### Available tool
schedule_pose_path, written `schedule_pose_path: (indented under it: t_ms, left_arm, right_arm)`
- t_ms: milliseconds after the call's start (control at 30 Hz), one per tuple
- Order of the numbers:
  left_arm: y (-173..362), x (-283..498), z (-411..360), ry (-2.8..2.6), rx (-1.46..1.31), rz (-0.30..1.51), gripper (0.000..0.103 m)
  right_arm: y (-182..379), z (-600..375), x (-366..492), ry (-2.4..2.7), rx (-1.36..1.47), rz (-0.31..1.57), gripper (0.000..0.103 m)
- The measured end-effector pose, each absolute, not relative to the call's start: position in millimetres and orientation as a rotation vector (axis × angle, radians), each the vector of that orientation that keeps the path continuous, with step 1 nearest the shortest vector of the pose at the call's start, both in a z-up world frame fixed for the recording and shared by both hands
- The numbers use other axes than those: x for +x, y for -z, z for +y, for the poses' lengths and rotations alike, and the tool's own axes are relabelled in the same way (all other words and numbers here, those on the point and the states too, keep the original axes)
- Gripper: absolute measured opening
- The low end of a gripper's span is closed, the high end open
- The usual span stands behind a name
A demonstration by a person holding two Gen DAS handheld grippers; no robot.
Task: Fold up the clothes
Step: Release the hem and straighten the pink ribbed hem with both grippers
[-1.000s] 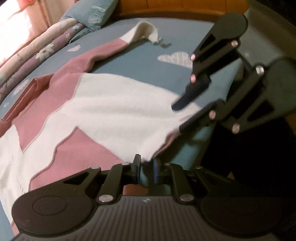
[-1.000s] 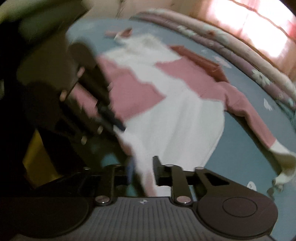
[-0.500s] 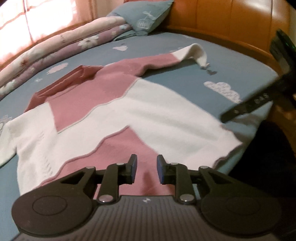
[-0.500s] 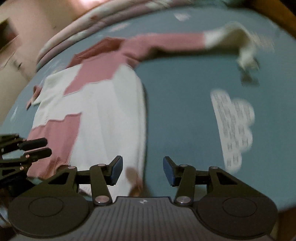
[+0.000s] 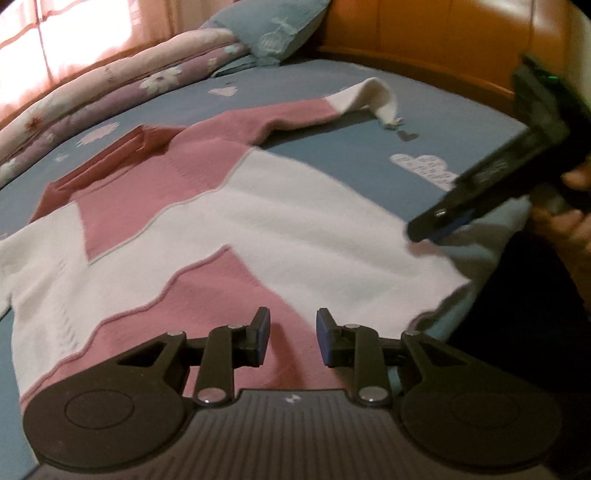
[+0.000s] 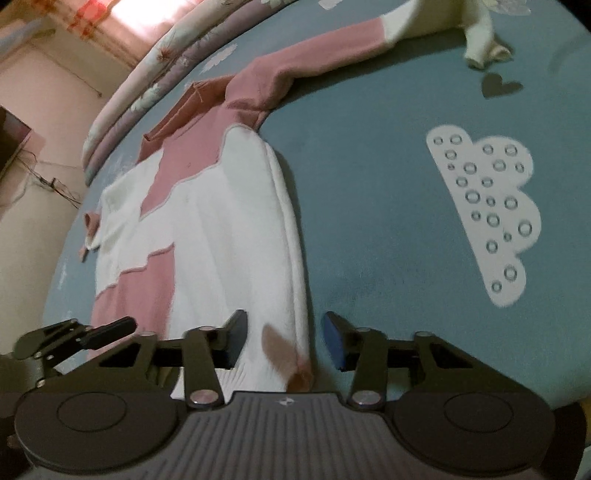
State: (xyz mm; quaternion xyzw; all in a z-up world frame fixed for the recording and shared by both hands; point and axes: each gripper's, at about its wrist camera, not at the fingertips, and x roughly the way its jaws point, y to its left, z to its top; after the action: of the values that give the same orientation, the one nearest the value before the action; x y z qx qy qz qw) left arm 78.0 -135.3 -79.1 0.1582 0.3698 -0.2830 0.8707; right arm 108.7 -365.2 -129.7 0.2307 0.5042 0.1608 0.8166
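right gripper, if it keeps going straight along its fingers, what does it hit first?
Most likely the sweater: its bottom corner lies between the right gripper's open jaws, which have just been closing. The blue bedsheet sits directly beneath it. Depth is uncertain in this fisheye view.

- Light: dim, warm indoor cast; glare blown out at the curtained window.
- Blur: right gripper smeared in the left wrist view.
- Distortion: strong fisheye curving; corners dark.
- Focus: bedsheet print sharp.
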Motion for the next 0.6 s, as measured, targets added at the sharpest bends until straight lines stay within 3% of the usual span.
schedule_pose_path:
  t_ms: [33,167,333,500,567,600]
  left_arm:
    - [79,78,-138,0.612,0.324,0.769,0.033]
    - [82,81,-153,0.762,0.262,0.729,0.036]
    - [111,95,-174,0.772,0.279,0.897,0.035]
    - [110,79,-167,0.823,0.274,0.907,0.037]
    - [108,75,-167,0.826,0.29,0.902,0.038]
    - [107,74,-167,0.825,0.294,0.904,0.038]
  right_arm:
    - [131,-364,109,-0.341,0.473,1.08,0.015]
    - [133,-368,107,-0.357,0.489,1.061,0.014]
    - [126,-368,99,-0.364,0.458,1.043,0.012]
    - [119,-376,90,-0.358,0.413,1.043,0.011]
    - [122,-378,92,-0.335,0.4,1.056,0.001]
    - [124,-378,92,-0.316,0.38,1.064,0.001]
